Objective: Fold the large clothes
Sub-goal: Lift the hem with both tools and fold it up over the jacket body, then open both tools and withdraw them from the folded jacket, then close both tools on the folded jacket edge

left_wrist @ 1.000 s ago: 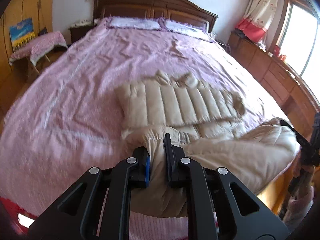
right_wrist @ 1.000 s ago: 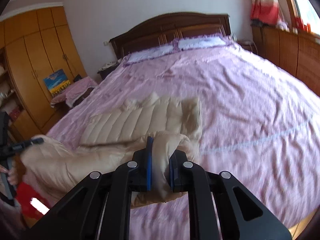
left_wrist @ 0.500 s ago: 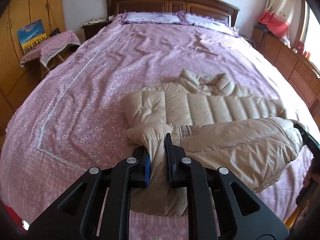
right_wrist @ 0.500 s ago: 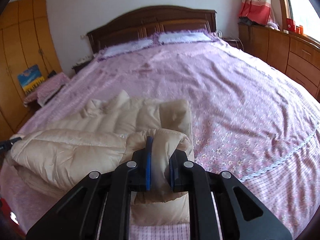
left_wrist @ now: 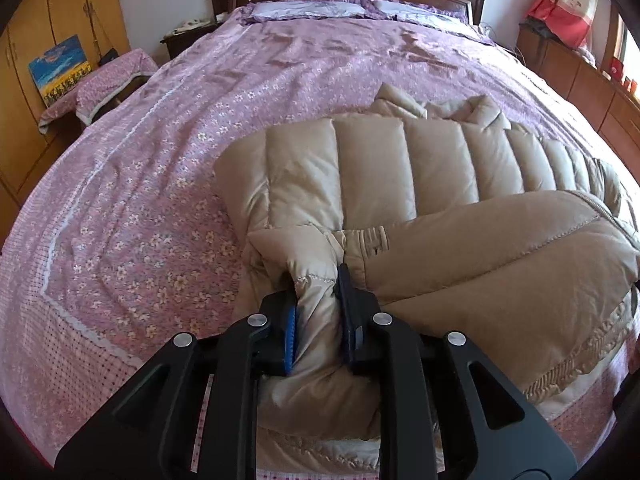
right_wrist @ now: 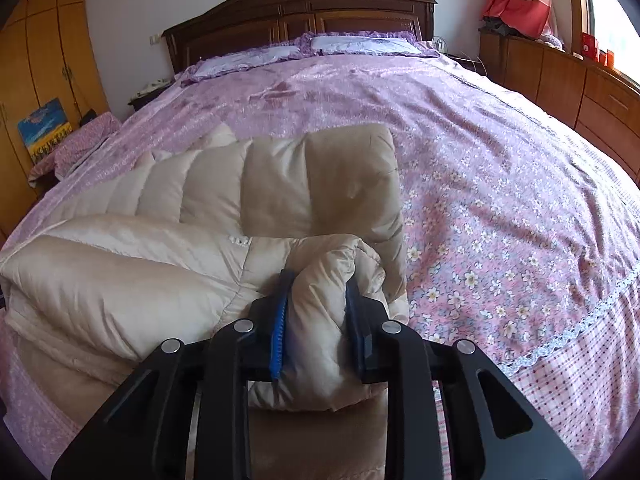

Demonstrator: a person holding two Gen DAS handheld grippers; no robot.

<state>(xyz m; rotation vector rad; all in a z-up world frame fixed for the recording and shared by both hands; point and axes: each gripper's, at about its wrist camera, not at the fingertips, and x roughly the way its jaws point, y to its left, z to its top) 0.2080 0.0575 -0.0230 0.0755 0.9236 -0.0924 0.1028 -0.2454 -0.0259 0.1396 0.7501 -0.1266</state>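
Now both tools are letting go: the left gripper [left_wrist: 318, 312] and right gripper [right_wrist: 318, 316] have their jaws opening, each with a bunched corner of the beige quilted down jacket [left_wrist: 400, 168] between the pads. Since a second ago the lifted hem has come down across the jacket's body, folded over on the purple floral bedspread [left_wrist: 160, 208].

Home bedroom: bed [left_wrist: 160, 208], wardrobe [left_wrist: 52, 12].
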